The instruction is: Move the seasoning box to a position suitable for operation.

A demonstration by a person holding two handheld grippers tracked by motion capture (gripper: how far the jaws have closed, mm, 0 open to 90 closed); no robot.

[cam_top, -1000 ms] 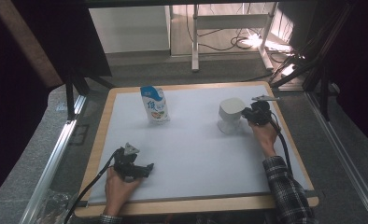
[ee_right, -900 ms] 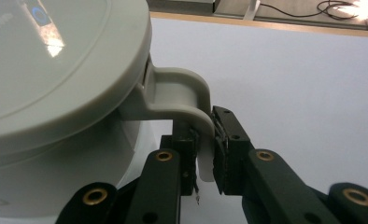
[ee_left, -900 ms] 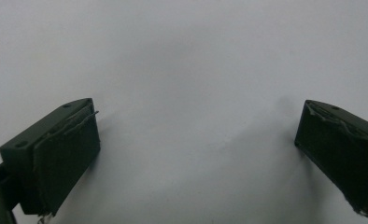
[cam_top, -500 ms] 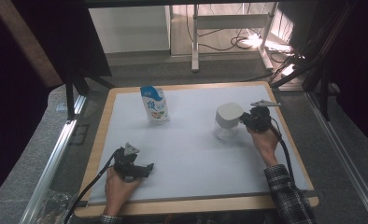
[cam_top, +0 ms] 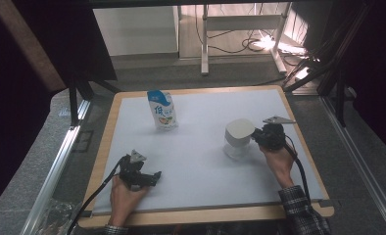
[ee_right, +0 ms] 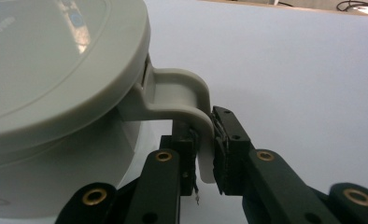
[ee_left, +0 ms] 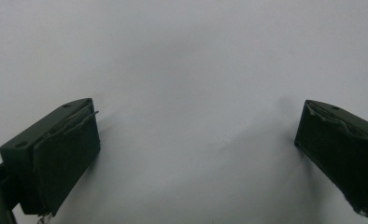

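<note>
White plastic lidded mug stands near the table's right edge, its handle pinched by the right gripper. Left gripper rests wide open near the front-left corner. That thin grip could slip, tipping the mug.

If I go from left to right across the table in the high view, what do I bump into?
Left tongs → milk carton → white jug with a lid → right tongs, shut on the jug's handle.
</note>
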